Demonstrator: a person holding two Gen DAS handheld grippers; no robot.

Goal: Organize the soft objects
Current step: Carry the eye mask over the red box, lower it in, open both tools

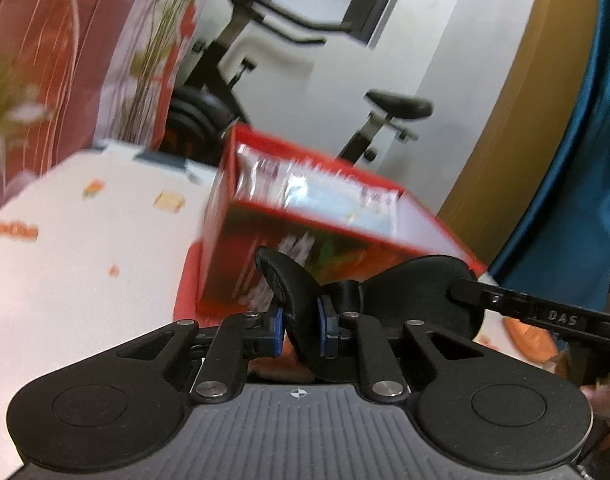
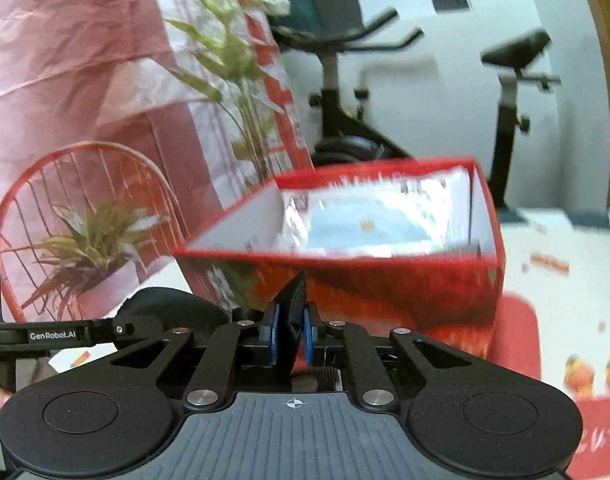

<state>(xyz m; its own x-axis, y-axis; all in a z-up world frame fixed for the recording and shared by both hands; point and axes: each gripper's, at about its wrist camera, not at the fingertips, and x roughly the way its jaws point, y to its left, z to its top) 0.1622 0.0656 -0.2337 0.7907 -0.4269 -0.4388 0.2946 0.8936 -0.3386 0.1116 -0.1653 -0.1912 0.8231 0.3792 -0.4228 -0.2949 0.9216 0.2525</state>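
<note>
The red box (image 1: 325, 224) was blurred, its contents unclear, and just before it the left gripper (image 1: 299, 320) and right gripper (image 2: 291, 332) each pinched the black soft piece (image 1: 421, 292).

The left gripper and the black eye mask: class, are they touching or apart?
Touching. The left wrist view shows the left gripper with its blue pads closed on a fold of the black eye mask, no gap either side.

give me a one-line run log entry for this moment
left gripper: shut on black eye mask | right gripper: shut on same mask | red box: open, ahead
</note>
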